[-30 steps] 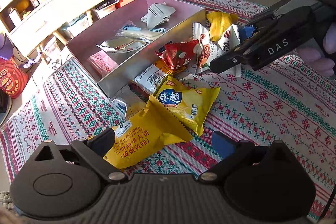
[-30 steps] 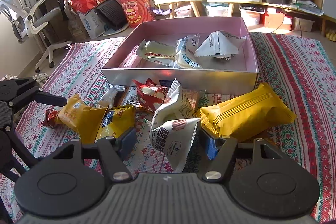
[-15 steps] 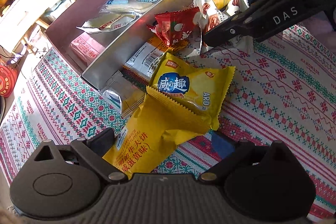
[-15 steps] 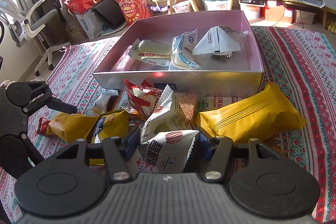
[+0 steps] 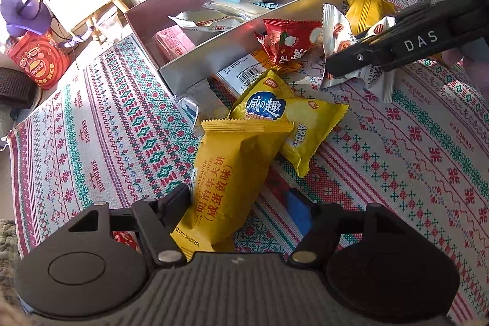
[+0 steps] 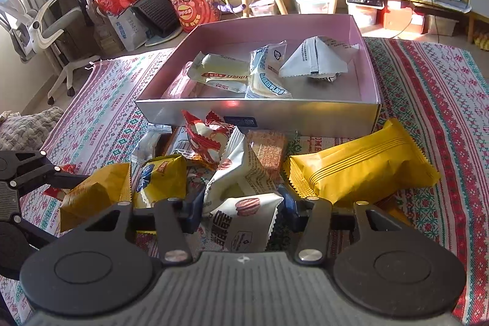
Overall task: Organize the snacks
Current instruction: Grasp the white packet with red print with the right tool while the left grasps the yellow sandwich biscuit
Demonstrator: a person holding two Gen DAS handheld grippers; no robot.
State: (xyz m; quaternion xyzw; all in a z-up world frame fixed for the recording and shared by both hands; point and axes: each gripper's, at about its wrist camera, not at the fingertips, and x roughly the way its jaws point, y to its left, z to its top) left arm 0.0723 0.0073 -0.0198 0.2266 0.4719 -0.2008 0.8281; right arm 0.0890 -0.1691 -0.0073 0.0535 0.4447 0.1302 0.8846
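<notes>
A yellow wafer packet (image 5: 232, 170) lies on the patterned cloth between the fingers of my left gripper (image 5: 238, 203). Its jaws are closing: the left finger touches the packet, while the blue right pad (image 5: 298, 211) stands apart from it. My right gripper (image 6: 241, 205) is also closing, and both pads press the sides of a puffy white snack packet (image 6: 244, 216). The left wrist view shows the right gripper (image 5: 345, 63) on that white packet (image 5: 379, 75). A pink-lined box (image 6: 305, 118) behind the pile holds several packets.
Loose snacks lie before the box (image 5: 244, 51): a yellow chip bag (image 5: 293, 124), a red packet (image 5: 287, 42) and a long yellow packet (image 6: 360, 167). The left gripper (image 6: 61, 176) reaches in from the left. Shelves, bags and an office chair (image 6: 36, 26) stand beyond the cloth.
The left gripper's jaws have narrowed around the yellow wafer packet and its view has rolled. The right gripper's jaws have drawn in onto the white packet.
</notes>
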